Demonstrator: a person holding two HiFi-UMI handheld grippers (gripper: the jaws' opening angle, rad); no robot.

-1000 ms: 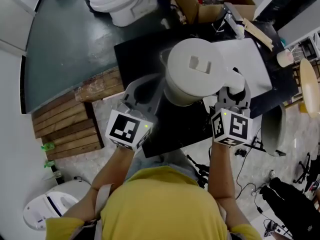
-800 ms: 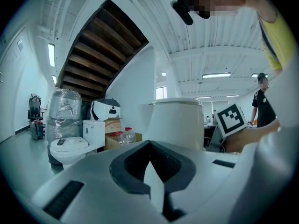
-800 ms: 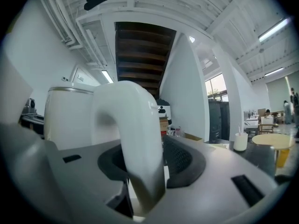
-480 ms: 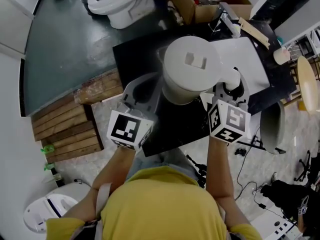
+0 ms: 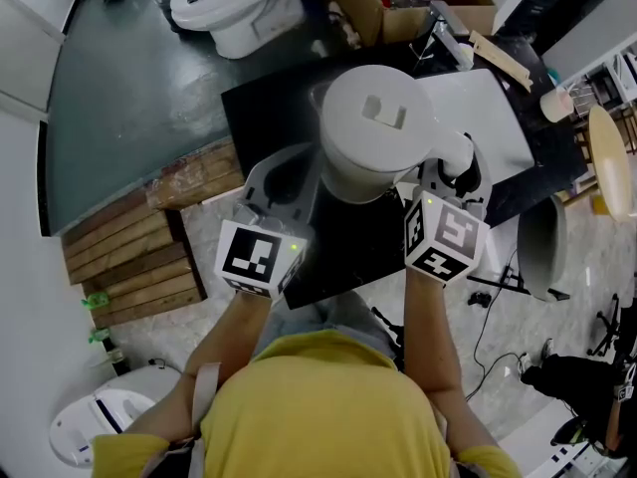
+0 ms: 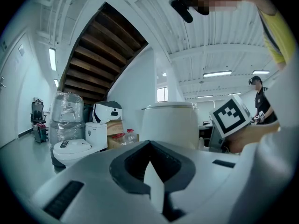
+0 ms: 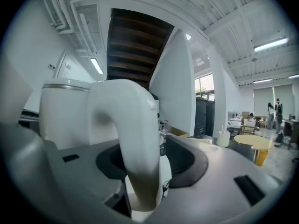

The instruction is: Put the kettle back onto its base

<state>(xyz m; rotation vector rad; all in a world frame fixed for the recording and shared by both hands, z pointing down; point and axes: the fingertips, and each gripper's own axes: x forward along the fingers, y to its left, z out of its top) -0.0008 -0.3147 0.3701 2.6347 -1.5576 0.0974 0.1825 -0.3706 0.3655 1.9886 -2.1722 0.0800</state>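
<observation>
Head view
- Kettle: the white kettle (image 5: 376,132) stands upright on the black table (image 5: 261,108), with its lid on top. Its handle (image 5: 453,150) is turned toward the person's right.
- Underside: the kettle's own body covers whatever it stands on, so I cannot tell.
- Right claw: the right claw (image 5: 455,172) is at the handle, one jaw on either side of it. The jaws have just been opening.
- Left claw: the left claw (image 5: 287,170) sits just beside the kettle's left flank. Whether it touches cannot be told from above.
- Surroundings: a white sheet (image 5: 493,118) lies on the table beyond the handle. A toilet (image 5: 234,3) stands on the floor past the table's far edge, and a wooden pallet (image 5: 129,257) lies to the left.

Left gripper view
- Claw state: the jaws are drawn together at the tips, with nothing between them.
- Kettle: its body (image 6: 169,125) rises just past the tips, upright.
- Other: a marker cube (image 6: 232,116) of the right claw shows to the right of the kettle.

Right gripper view
- Claw state: the jaws are spread wide and the pads are not clamping.
- Handle: the handle (image 7: 126,139) arches down between the jaws. A dark gap is visible between it and the right-hand jaw.
- Kettle: its body (image 7: 65,115) stands at the left, joined to the handle.
</observation>
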